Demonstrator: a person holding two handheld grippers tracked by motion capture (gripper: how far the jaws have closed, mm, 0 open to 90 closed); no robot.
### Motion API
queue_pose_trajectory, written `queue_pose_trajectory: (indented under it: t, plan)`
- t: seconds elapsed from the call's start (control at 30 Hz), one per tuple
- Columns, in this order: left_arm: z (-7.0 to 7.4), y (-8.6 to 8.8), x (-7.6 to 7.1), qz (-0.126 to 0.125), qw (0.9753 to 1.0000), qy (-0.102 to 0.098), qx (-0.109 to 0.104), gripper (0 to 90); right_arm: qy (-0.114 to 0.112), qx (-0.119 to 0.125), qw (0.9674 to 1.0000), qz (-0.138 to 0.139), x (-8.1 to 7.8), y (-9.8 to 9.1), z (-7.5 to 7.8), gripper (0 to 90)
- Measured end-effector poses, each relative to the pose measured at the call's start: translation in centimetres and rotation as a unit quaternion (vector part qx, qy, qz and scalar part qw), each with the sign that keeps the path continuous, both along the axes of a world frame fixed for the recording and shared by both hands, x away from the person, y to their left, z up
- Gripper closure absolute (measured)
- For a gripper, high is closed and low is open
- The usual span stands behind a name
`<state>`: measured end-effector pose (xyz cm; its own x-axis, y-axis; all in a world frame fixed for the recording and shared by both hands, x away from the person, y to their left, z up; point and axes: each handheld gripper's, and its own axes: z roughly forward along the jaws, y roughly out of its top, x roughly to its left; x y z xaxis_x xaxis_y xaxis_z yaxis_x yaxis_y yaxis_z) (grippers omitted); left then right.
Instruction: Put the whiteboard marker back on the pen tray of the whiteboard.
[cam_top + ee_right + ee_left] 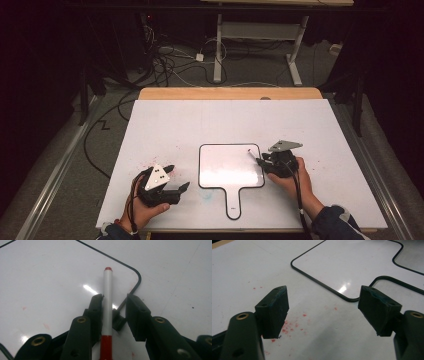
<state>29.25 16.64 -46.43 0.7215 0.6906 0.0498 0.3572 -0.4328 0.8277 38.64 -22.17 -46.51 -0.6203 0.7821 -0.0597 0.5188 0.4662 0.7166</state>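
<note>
The right tongs (113, 305) are standing slightly open around the marker (107, 300), which is lying on the board (220, 170) near its right edge. Back away straight without nudging it. The left tongs (323, 312) are waiting open, empty, over the table (237, 277)

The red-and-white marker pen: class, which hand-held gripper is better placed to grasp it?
Right hand-held gripper: the red-and-white marker pen lies between its open jaws. The left hand-held gripper hovers apart.

A lab: dark curtains (45, 60), floor cables (170, 62), a test table (165, 125).
</note>
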Motion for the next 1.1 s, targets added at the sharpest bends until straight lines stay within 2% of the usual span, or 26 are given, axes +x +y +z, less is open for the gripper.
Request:
queue_pose_trajectory:
  t: [0.07, 0.2, 0.37, 0.5, 0.63, 0.77, 0.9, 1.03, 1.1]
  plan:
    - [0.1, 0.0, 0.0, -0.002, 1.0000, -0.002, -0.001, 23.5, -0.002, -0.009, 0.9999, -0.004, 0.3, -0.1, -0.1, 66.5]
    - [0.0, -0.1, 0.0, -0.002, 1.0000, -0.002, 0.000, 23.5, 0.012, 0.008, 0.9999, -0.007, 0.6, -0.6, -0.3, 63.4]
    - [-0.1, 0.0, 0.2, -0.001, 1.0000, 0.001, 0.001, 23.2, 0.008, 0.011, 0.9997, -0.020, 0.7, -0.6, -0.4, 60.7]
    - [-0.1, -0.3, 0.2, -0.007, 1.0000, 0.002, 0.002, 23.1, 0.004, 0.018, 0.9991, -0.037, 1.6, -0.4, -0.4, 61.7]
    - [-0.1, -0.6, 0.2, -0.015, 0.9999, 0.002, 0.007, 23.2, 0.009, 0.020, 0.9989, -0.041, 2.0, -0.6, -0.5, 60.8]
    - [-0.2, -0.5, 0.2, -0.016, 0.9998, 0.003, 0.008, 23.2, 0.011, 0.026, 0.9986, -0.044, 1.9, -0.8, -0.4, 56.1]
    - [-0.1, -0.5, 0.1, -0.017, 0.9998, 0.000, 0.009, 23.1, 0.014, 0.029, 0.9988, -0.036, 1.8, -0.7, -0.3, 52.1]
    - [-0.2, -0.5, 0.2, -0.015, 0.9998, -0.001, 0.016, 22.7, -0.012, 0.039, 0.9991, -0.014, 1.2, -0.9, 0.6, 47.8]
    - [-0.3, -0.5, 0.2, -0.012, 0.9998, -0.002, 0.017, 22.7, -0.033, 0.048, 0.9982, 0.012, 0.7, -1.1, 1.4, 45.3]
